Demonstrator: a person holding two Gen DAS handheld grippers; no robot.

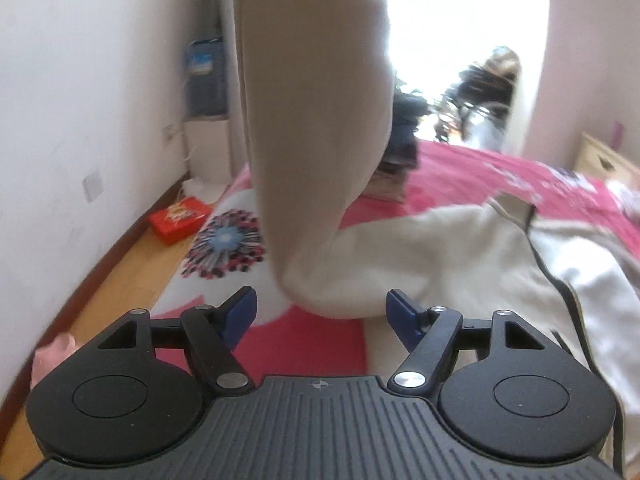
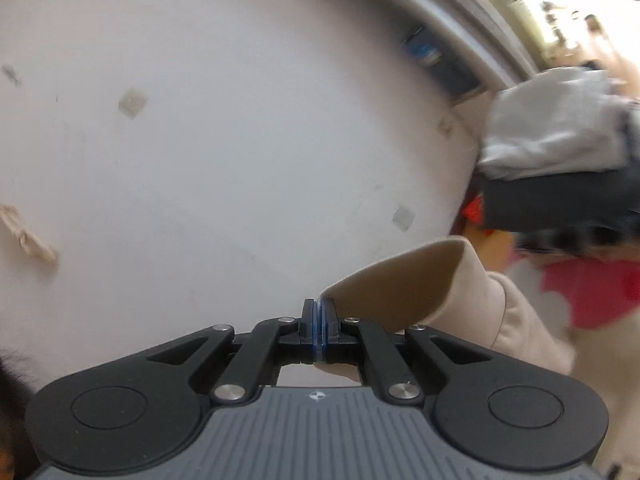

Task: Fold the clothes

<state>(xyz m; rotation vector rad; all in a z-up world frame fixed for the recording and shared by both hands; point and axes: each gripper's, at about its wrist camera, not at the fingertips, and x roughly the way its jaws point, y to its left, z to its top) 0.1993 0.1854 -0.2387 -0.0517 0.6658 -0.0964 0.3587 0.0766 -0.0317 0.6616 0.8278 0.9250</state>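
Count: two grippers, one cream jacket, one red box, one stack of folded clothes.
Left gripper (image 1: 320, 312): wide open, blue pads well apart, nothing in it. It hovers just short of the jacket's bunched fold.
Right gripper (image 2: 319, 330): pads pressed together on the edge of the sleeve cuff (image 2: 404, 284), pinching it.
Jacket (image 1: 460, 264): cream, fleecy white lining, dark piping along the edges. The body is spread on the pink bedspread (image 1: 460, 172), and one sleeve (image 1: 316, 112) is lifted straight up out of frame.
Writing: can't read any, it's all too blurry. The red box (image 1: 178, 220) on the wooden floor has a gold pattern, not legible.
Stack (image 1: 400, 148): dark folded clothes at the far side of the bed.
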